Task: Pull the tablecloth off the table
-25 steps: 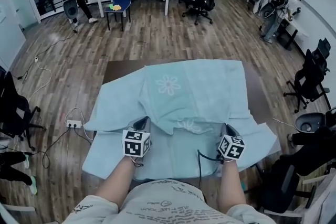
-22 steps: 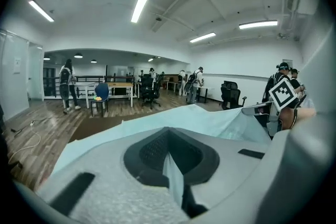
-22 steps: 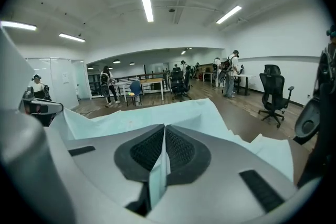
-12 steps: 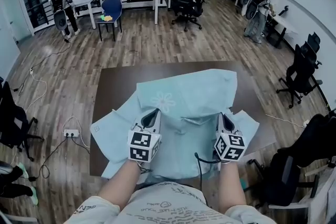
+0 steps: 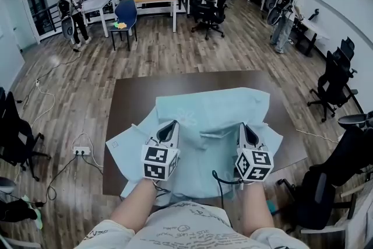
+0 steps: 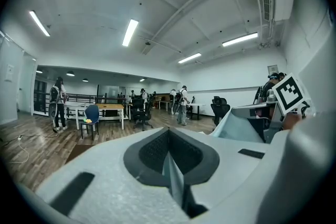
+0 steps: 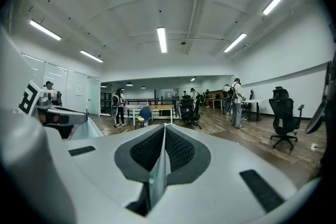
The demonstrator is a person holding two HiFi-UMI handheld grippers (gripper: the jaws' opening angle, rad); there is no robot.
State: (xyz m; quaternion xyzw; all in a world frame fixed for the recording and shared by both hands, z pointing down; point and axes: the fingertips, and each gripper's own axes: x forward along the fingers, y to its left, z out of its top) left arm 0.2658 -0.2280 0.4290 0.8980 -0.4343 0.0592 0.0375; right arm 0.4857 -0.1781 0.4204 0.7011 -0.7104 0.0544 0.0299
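Left hand-held gripper (image 6: 169, 147) pinches tablecloth (image 5: 215, 111) (right (image 7: 164, 144) too).

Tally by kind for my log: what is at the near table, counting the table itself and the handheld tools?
Light blue fabric tablecloth: 1
Dark brown rectangular table: 1
Handheld two-jaw tools: 2, left tool and right tool
Total: 4

one tablecloth (image 5: 217, 109), one table (image 5: 140, 95), one left claw (image 5: 173, 124), one right claw (image 5: 242, 126)

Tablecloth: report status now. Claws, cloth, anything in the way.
Left claw shut on tablecloth; right claw likewise. Cloth bunched toward near side, far part of table bare. Nothing sits on the cloth.
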